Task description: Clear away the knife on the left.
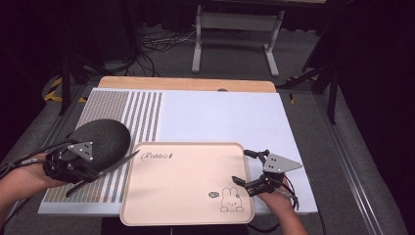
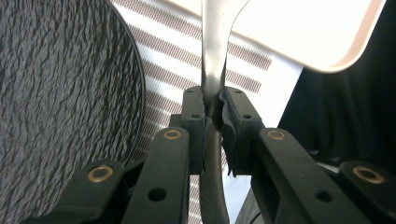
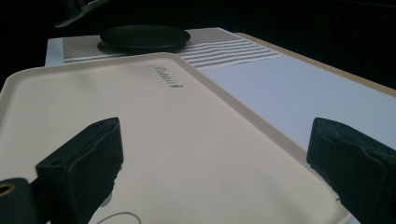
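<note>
L gripper (image 1: 83,174) clamped on knife (image 1: 115,165), lower left of frame, blade tip at tray (image 1: 147,205) edge | R gripper (image 1: 244,169) wide open, empty, over tray's lower-right corner | dark plate (image 1: 105,137) left.

Left gripper (image 1: 73,164): black frame, grey three-cornered plate on top, brass-ringed screw holes along the jaw arms, dark cable trailing. Right gripper (image 1: 247,169): same build, grey plate, black padded jaws. Forearms bare, no sleeves.
</note>
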The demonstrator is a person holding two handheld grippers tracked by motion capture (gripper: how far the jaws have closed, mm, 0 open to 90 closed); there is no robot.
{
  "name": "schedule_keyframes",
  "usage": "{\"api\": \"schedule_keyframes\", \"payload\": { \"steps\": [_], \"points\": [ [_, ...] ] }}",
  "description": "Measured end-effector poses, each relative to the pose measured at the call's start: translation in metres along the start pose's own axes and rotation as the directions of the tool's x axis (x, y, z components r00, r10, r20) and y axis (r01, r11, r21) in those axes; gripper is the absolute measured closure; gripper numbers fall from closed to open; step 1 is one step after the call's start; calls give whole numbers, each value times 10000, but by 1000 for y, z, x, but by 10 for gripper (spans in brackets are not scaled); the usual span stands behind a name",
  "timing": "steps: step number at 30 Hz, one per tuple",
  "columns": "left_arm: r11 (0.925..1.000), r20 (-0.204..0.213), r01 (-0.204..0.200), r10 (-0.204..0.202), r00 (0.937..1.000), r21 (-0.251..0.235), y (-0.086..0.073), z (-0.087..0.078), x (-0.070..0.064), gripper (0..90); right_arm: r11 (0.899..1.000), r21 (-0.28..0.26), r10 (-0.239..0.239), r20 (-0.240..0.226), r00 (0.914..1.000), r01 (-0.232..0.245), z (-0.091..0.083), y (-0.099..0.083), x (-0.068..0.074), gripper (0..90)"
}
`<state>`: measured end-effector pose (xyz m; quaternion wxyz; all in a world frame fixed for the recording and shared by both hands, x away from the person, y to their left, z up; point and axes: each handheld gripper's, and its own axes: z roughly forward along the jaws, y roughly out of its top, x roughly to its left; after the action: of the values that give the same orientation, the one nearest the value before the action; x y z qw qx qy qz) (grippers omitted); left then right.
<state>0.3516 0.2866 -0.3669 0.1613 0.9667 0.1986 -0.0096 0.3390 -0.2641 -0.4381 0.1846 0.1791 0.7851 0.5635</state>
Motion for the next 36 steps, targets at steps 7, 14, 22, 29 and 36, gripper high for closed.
{"api": "schedule_keyframes", "payload": {
  "steps": [7, 14, 22, 29, 36],
  "points": [
    [9973, 605, 495, -462, 9971, -549, 4, 2, -3, 803, 10000, -5, -1, -10, 10000, 1, 0, 0, 0, 43],
    [9930, 929, 850, -773, 9927, -821, 15, 8, -10, 803, 10000, -4, -14, -10, 10000, 14, 0, 0, 0, 43],
    [9881, 1009, 1230, -1137, 9884, -922, 35, 16, -18, 802, 10000, 6, -7, 5, 10000, 7, -1, 0, -1, 43],
    [9914, 1105, 938, -834, 9904, -917, 54, 21, -32, 803, 10000, -30, -14, 12, 10000, 14, -2, 0, -1, 43],
    [9897, 1190, 1038, -918, 9886, -989, 66, 28, -39, 802, 10000, -47, -4, -16, 10000, 4, -3, 0, -1, 42]
  ]
}}
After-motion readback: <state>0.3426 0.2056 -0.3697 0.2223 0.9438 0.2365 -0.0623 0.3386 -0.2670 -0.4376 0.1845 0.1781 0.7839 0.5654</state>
